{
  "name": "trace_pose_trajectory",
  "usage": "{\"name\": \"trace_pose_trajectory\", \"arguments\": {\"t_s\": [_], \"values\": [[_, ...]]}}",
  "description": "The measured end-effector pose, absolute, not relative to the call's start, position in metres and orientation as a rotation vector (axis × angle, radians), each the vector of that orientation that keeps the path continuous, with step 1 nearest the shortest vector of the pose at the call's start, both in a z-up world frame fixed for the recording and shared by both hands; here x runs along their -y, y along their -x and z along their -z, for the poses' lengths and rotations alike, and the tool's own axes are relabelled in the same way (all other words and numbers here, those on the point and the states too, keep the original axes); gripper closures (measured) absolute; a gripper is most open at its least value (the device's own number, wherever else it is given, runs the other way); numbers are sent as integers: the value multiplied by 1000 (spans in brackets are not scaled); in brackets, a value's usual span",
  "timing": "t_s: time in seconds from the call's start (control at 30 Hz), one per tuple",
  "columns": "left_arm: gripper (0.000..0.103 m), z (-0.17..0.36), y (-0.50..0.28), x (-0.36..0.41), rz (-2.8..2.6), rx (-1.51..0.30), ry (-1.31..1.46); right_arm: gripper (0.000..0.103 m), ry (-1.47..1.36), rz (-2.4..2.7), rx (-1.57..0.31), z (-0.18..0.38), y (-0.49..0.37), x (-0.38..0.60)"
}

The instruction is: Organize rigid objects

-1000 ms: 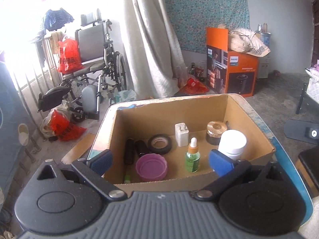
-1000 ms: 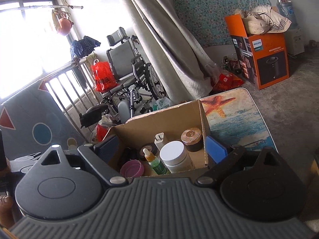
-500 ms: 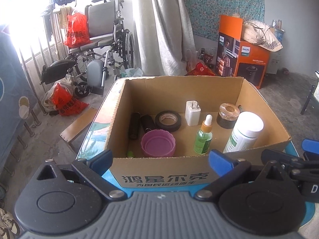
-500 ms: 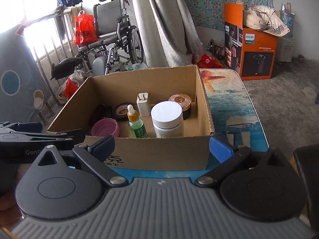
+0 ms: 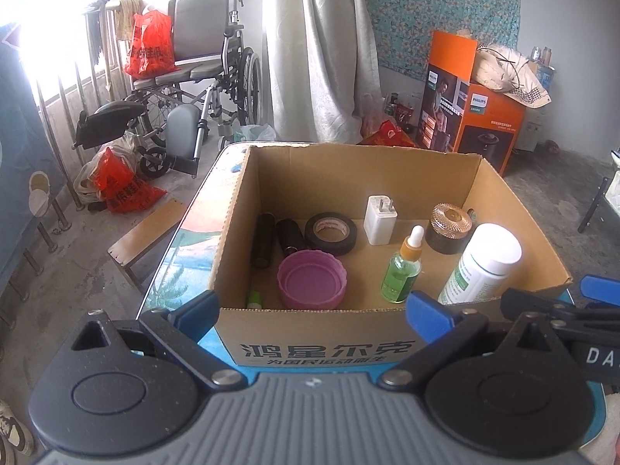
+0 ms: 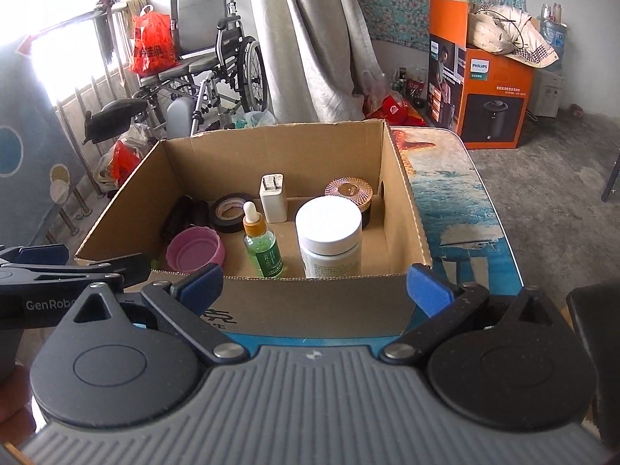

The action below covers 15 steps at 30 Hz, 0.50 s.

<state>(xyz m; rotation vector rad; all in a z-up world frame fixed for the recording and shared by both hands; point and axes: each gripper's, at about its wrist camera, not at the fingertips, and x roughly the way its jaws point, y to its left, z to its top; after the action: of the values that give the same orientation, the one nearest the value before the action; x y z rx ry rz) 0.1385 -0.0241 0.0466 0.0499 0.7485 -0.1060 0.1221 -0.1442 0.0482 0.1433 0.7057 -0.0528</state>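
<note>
An open cardboard box stands on a sea-print table. Inside it are a pink lid, a green dropper bottle, a white-capped jar, a white charger, black tape, a copper-lidded pot and two black cylinders. My left gripper and right gripper both stand open and hold nothing, just in front of the box's near wall. Each shows at the edge of the other's view.
The table extends to the right of the box. On the floor behind stand a wheelchair, red bags, a curtain and an orange appliance box. A wooden board lies left of the table.
Both grippers have drawn back and levelled out in front of the box, so its printed near wall now shows. The objects in the box have not moved.
</note>
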Motion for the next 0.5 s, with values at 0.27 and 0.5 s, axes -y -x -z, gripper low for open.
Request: {"name": "trace_pose_trajectory", "arguments": {"t_s": [0.27, 0.5], "values": [[0, -46, -140, 22, 99, -750, -54, 2, -140, 57, -708, -48, -124, 143], [0, -43, -141, 20, 91, -767, -62, 2, -147, 51, -723, -45, -125, 142]]}}
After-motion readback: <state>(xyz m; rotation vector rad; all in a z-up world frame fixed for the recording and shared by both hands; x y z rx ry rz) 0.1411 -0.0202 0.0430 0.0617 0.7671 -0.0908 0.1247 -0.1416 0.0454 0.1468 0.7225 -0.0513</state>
